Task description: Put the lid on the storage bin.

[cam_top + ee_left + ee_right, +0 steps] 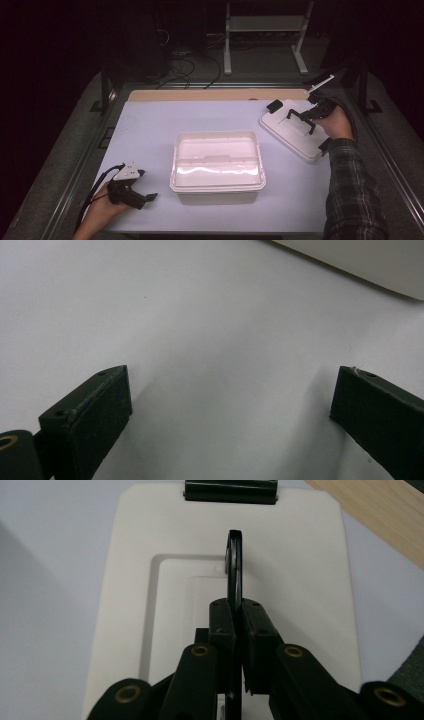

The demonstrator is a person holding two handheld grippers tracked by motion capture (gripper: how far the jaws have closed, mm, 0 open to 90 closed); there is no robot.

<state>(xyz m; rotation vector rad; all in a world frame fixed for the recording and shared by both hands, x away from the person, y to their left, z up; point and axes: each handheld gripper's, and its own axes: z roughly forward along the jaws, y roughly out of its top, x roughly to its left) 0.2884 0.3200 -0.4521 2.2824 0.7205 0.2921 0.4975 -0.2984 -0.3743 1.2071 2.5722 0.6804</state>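
**Right tool grips the lid's handle**

The right tool (235,622) is clamped on the thin black handle (234,565) standing up from the white lid (292,131), which lies at the surface's (150,130) far right. The open white box (218,160) sits mid-surface. The left tool (230,410) rests near the front left, jaws apart, holding nothing.
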